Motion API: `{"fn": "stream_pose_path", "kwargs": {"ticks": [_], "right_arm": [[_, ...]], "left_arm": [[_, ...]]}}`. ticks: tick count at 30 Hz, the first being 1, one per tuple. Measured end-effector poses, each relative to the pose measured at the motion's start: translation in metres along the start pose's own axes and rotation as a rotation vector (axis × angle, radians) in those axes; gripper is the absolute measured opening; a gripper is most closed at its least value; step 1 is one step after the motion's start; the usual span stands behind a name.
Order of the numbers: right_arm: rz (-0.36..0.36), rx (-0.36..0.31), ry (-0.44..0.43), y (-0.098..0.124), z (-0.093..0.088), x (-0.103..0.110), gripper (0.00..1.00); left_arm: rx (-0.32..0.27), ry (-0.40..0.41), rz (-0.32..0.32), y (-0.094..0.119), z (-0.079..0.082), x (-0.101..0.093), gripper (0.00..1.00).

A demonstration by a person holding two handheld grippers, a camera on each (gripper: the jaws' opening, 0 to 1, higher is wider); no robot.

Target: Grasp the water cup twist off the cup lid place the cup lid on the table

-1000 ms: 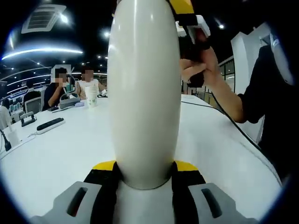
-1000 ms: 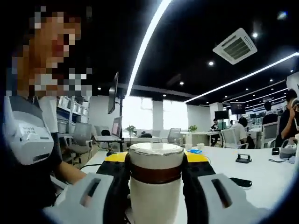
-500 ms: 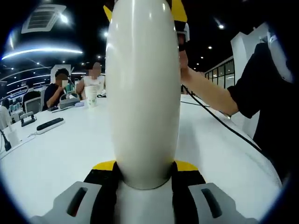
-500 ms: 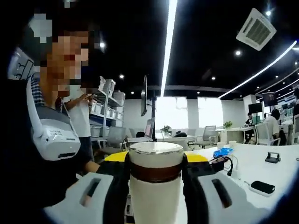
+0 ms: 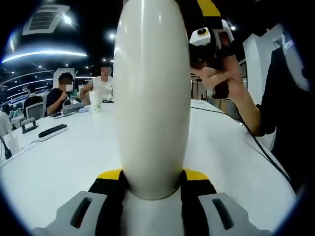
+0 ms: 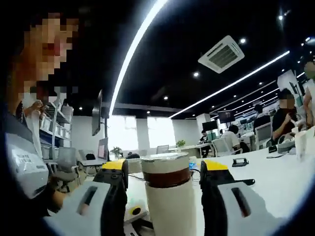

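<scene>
The right gripper (image 6: 165, 196), clamped on the cream cup's brown-banded lid (image 6: 165, 170) half a second ago, now stands slightly open with gaps, seemingly between twists; left gripper (image 5: 152, 184) grips the tall cream water cup (image 5: 151, 93) above the white desk (image 5: 64, 162).

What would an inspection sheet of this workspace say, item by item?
Surface: white table, bare near the cup.
Job's things: white water cup; cup lid on it, not yet off.
Clutter: paper cup and dark flat device, far off.
Grippers: left tool clamps the cup's body; right tool open, gaps either side of the lid.
Cables: black cable lying across the table.
Surroundings: open office, ceiling light strips, seated people.
</scene>
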State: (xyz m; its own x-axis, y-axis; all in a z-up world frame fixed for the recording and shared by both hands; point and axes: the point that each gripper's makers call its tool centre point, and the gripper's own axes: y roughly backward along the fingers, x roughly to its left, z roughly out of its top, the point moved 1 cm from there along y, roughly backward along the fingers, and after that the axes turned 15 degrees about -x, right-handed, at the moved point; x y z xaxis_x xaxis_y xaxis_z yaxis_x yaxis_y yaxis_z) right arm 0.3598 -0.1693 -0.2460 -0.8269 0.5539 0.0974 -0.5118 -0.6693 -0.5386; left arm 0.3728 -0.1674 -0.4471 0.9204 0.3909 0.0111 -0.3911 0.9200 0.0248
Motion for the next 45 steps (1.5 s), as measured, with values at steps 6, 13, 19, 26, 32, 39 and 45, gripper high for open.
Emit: {"fn": "stream_pose_path", "kwargs": {"ticks": [6, 13, 19, 26, 32, 39, 45], "right_arm": [[-0.044, 0.004, 0.059, -0.01, -0.005, -0.005, 0.5], [0.06, 0.035, 0.02, -0.008, -0.006, -0.008, 0.45], [0.294, 0.059, -0.047, -0.007, -0.006, -0.007, 0.45], [0.539, 0.094, -0.201, -0.008, -0.008, -0.007, 0.44], [0.546, 0.104, -0.191, -0.009, -0.009, -0.005, 0.45], [0.309, 0.052, -0.212, -0.004, -0.006, -0.017, 0.58], [0.15, 0.005, -0.035, -0.003, 0.003, -0.007, 0.58]], "left_arm": [[0.0, 0.0, 0.002, 0.0, 0.0, 0.0, 0.46], [-0.001, -0.001, 0.003, 0.0, 0.0, 0.0, 0.46], [-0.001, -0.001, 0.002, 0.001, 0.001, 0.0, 0.46], [-0.001, 0.0, 0.001, 0.001, 0.0, 0.001, 0.46], [-0.001, 0.001, 0.0, 0.002, 0.0, 0.002, 0.46], [-0.001, 0.001, -0.003, 0.002, 0.0, 0.001, 0.46], [-0.001, 0.0, -0.003, 0.001, 0.0, 0.0, 0.46]]}}
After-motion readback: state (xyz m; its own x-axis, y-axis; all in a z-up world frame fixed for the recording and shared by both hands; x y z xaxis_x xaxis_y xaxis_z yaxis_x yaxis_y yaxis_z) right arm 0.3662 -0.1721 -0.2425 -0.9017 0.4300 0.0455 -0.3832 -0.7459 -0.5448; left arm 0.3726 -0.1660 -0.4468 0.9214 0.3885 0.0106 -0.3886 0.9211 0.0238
